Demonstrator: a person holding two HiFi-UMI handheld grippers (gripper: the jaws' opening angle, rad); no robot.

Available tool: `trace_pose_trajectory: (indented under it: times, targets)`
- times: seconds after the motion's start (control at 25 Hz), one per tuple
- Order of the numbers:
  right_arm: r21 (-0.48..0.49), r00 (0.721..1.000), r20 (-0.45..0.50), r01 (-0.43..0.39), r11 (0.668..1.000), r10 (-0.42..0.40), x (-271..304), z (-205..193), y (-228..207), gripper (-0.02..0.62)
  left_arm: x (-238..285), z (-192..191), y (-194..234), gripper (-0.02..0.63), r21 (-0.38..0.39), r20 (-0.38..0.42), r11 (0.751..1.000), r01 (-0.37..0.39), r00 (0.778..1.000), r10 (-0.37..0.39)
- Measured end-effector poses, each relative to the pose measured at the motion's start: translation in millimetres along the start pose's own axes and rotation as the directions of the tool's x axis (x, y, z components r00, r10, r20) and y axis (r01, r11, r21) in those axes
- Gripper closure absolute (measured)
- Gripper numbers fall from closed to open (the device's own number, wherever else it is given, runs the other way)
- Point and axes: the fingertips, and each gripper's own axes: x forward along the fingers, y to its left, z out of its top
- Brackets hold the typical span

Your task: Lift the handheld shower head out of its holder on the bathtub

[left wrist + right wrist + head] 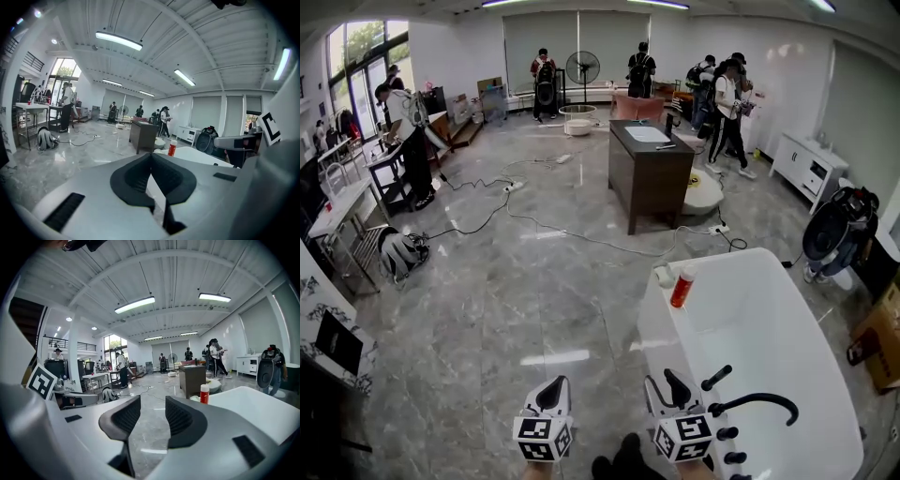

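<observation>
Left claw [551,394] pressed together, empty; right claw [675,386] spread, empty; shower head [717,377] seen on bathtub [769,314] rim, lower right.

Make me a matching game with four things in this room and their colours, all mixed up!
Things:
1. bathtub
2. bottle
3. faucet
4. cabinet

Colours:
a. black
b. brown
c. white
d. red

Pairs: 1-c, 2-d, 3-a, 4-b
</observation>
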Motion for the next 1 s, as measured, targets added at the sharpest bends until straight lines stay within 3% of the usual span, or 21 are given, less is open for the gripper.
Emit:
trace_pose_trajectory:
  times: [0.56,1.0]
  targets:
    - [0.056,0.986,-0.004,0.169,0.984,-0.169,54.7,3.5,-117.3,0.434,135.0,11.1,-33.1,0.589,0.037,-0.063,0.992,0.118,0.991,-0.116]
    - [0.118,0.911,-0.008,0.411,0.904,-0.413,25.6,-21.7,-241.0,0.436,235.0,-4.2,-120.6,0.589,0.077,-0.146,0.960,0.270,0.955,-0.257]
